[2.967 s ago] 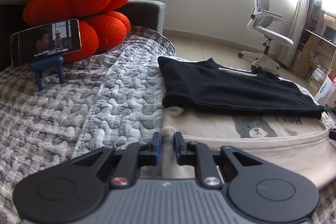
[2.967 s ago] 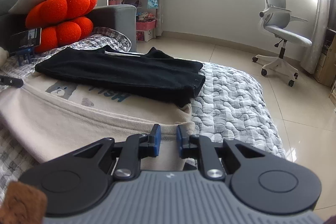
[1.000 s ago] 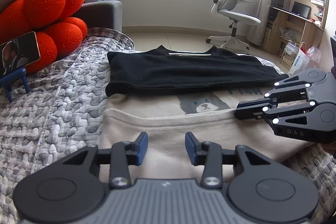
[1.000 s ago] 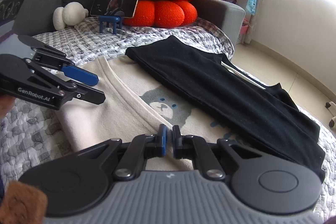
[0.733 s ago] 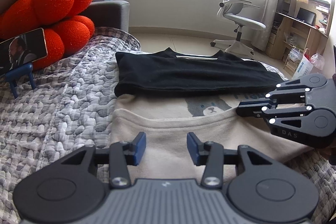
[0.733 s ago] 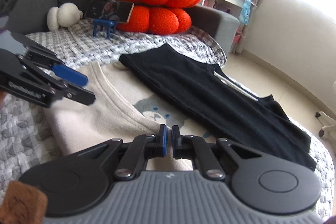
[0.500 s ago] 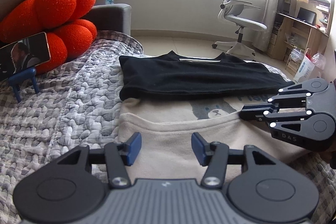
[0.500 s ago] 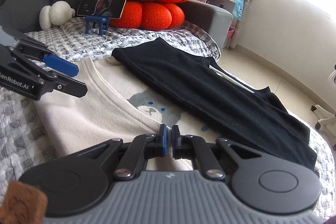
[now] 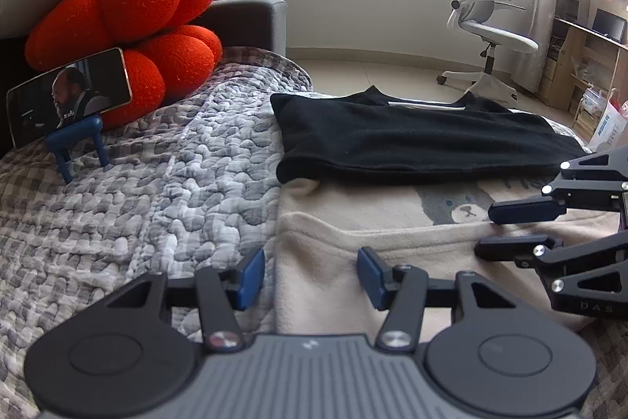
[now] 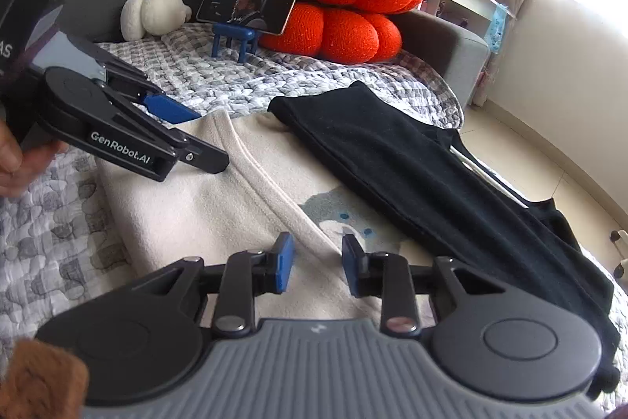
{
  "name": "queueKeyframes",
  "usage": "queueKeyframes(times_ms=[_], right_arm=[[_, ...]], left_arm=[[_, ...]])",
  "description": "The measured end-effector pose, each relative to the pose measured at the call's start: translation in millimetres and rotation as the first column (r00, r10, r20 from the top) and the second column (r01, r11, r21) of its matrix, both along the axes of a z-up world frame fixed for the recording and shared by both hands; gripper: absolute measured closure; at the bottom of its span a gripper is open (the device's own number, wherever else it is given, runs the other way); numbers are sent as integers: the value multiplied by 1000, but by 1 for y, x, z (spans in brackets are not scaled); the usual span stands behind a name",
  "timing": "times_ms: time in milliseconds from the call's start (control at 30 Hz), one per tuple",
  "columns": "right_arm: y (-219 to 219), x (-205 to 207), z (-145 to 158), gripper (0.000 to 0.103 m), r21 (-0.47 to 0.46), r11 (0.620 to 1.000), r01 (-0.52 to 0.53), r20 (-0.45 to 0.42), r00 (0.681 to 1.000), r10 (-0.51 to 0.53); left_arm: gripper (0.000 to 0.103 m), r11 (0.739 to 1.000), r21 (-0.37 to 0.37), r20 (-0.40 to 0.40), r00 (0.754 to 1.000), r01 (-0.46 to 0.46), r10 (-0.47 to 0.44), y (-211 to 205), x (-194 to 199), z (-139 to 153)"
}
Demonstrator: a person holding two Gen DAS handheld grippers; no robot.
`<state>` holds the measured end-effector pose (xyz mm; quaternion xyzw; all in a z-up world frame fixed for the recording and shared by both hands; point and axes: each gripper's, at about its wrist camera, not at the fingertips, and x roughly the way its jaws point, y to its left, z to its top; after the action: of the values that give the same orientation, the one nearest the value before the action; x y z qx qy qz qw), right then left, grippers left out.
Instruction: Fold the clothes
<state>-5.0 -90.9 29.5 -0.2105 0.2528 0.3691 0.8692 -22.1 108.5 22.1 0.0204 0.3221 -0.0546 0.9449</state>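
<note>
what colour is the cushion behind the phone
Bright orange-red: the lobed cushion behind the phone shows best in the right wrist view.

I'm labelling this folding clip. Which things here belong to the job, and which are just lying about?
Job:
beige bear top
black garment
left gripper, closing
right gripper, opening

Lying about:
phone on blue stand
orange cushion
office chair

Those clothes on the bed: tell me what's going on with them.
A person is folding clothes on a quilted bed with a gripper in each hand. A cream bear-print top lies half folded, with a folded black garment lying across its far part. The left gripper, fingers closing, and the right gripper, fingers opening, both hover over the cream top's folded edge, holding nothing.
</note>
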Motion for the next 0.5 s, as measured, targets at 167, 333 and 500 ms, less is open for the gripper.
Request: queueKeyframes(times_ms=[167, 333, 500], right_arm=[[-2, -1, 3, 102, 18, 1000, 24, 13, 1000, -24], [0, 0, 1, 103, 18, 997, 73, 34, 997, -73], [1, 4, -4, 103, 26, 995, 95, 20, 995, -96]], left_arm=[[86, 1000, -2, 17, 1000, -10, 10, 3, -3, 3], [90, 992, -119, -9, 999, -44, 44, 20, 0, 3], [86, 991, -125, -9, 998, -55, 55, 19, 1, 0]])
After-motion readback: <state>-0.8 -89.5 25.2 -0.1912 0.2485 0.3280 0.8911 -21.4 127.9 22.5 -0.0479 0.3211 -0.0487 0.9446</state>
